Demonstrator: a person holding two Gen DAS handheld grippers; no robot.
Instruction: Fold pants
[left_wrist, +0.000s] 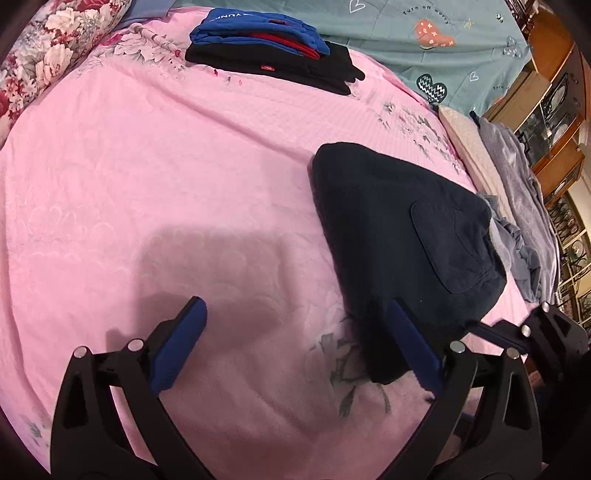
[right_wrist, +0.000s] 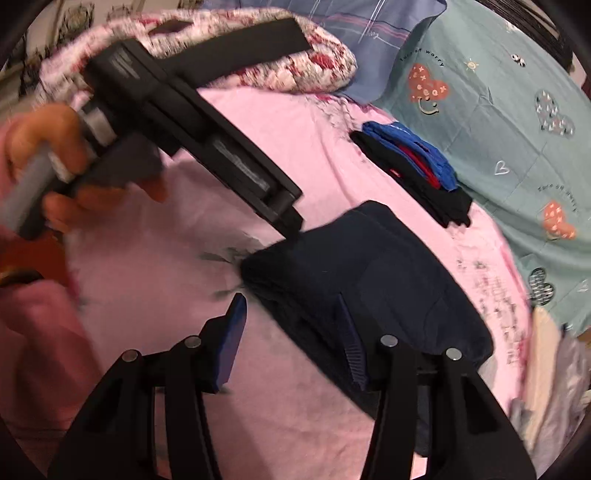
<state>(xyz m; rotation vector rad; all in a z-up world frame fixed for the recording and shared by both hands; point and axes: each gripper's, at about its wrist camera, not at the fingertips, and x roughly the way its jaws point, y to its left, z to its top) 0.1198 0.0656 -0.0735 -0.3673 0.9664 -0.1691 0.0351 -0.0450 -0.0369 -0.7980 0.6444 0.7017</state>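
- A floral pillow (left_wrist: 55, 55) is lying at 10 o'clock on the bed (left_wrist: 147, 166) in the left wrist view.
- The left gripper (left_wrist: 295, 343) is hovering over the pink bedspread, its jaws spread wide apart and holding nothing; the right-hand pad is overlapping the pants' near corner in the picture, but I cannot tell whether it is touching.
- A stack of folded clothes (left_wrist: 273, 48), blue and red on top of black, is resting at 12 o'clock, well apart from the pants.
- The pants (left_wrist: 399, 229), dark navy and folded into a compact pad with a back pocket facing up, are lying on the bed at 3 o'clock.
- A pile of grey garments (left_wrist: 524, 221) is sitting just beside the pants at the bed's right edge.
- The right gripper (right_wrist: 291, 339) is hanging above the pants' near edge, jaws apart, gripping nothing.
- In the right wrist view a hand (right_wrist: 55, 166) is holding the left gripper's handle at 9 o'clock.
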